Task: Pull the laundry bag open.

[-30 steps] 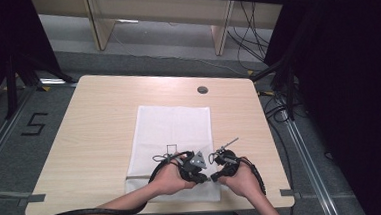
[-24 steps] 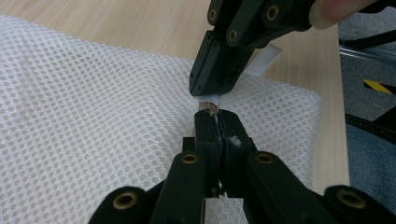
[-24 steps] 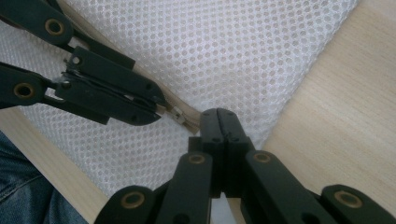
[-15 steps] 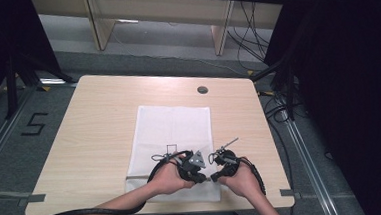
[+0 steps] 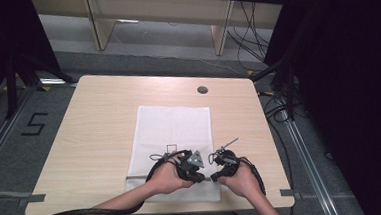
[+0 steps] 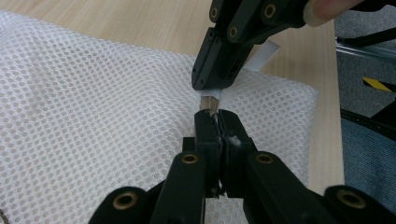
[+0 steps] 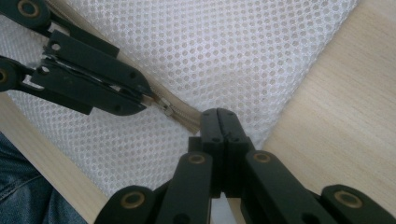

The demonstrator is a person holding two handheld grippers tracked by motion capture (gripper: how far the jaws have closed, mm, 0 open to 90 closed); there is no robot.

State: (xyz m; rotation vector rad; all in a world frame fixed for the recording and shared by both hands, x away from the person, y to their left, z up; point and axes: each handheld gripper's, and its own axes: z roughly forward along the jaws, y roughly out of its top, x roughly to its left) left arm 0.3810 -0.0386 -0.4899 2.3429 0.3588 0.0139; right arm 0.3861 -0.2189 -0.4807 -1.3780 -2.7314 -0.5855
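Grey floor (image 5: pixel 43 104); wooden desks (image 5: pixel 157 12) behind; cables (image 5: pixel 247 39), seemingly.

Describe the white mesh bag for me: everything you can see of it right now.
The white mesh bag lies flat on the wooden table, long side running away from the person. It looks like honeycomb netting with a beige zipper band near its near edge. The left gripper pinches the metal pull; the right gripper is shut on the band beside it.

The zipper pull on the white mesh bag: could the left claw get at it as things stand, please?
Probably yes: the left claw appears already shut on the small metal zipper pull of the white mesh bag, with nothing between them; the right claw pinches the beige zipper tape beside it.
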